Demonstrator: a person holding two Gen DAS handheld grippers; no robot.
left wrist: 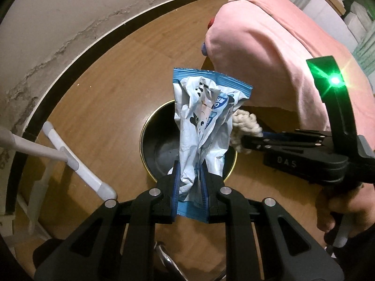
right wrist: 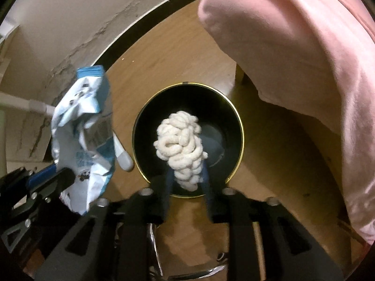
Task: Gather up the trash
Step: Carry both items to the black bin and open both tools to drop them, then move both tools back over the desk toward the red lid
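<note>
My left gripper is shut on a crumpled blue-and-white plastic wrapper and holds it upright above a black bin with a gold rim. The wrapper also shows at the left of the right wrist view. My right gripper is shut on a knotted wad of white yarn-like cord, held over the open bin. The right gripper reaches in from the right in the left wrist view, with the white wad at its tips beside the wrapper.
The bin stands on a wooden floor. A pink cloth drapes over furniture to the right of the bin. A white tube frame stands left of the bin. A cracked wall with dark skirting runs behind.
</note>
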